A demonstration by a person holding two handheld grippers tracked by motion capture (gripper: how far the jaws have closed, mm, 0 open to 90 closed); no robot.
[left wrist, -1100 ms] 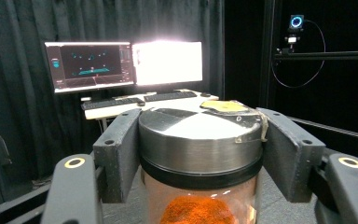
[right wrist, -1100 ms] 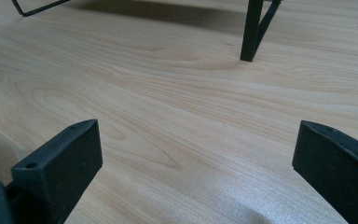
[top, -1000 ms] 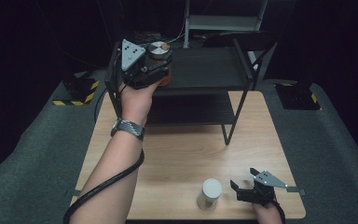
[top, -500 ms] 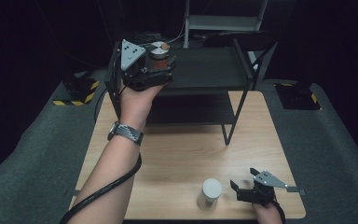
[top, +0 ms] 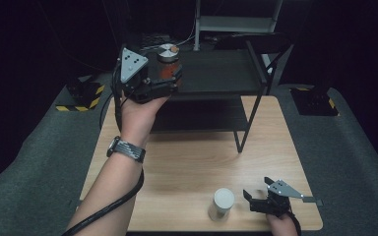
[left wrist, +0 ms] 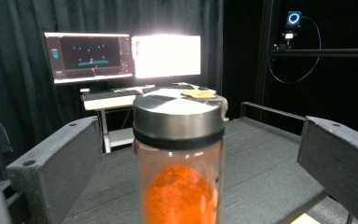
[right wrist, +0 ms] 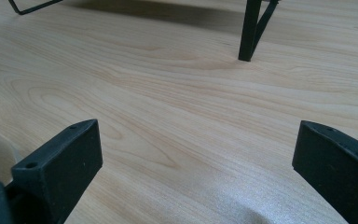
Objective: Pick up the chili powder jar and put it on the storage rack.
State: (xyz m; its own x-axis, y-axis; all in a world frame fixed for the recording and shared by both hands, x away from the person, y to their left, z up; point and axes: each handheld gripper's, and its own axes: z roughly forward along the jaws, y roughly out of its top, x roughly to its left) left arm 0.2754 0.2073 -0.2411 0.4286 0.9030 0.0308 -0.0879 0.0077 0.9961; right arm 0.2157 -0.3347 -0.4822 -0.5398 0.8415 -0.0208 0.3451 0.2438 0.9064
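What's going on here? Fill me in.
A person's left hand-held gripper has just opened around a jar of orange powder standing on the top of a black shelf, its jaws clear on both sides. The right hand-held gripper rests open on the wooden table beside a white cup.

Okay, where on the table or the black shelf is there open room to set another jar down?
The wooden table is bare between the shelf leg and the white jar. The black shelf is free to the right of the spice jar. It is crowded at the shelf's left end, where the left hand-held gripper stands open around that jar.
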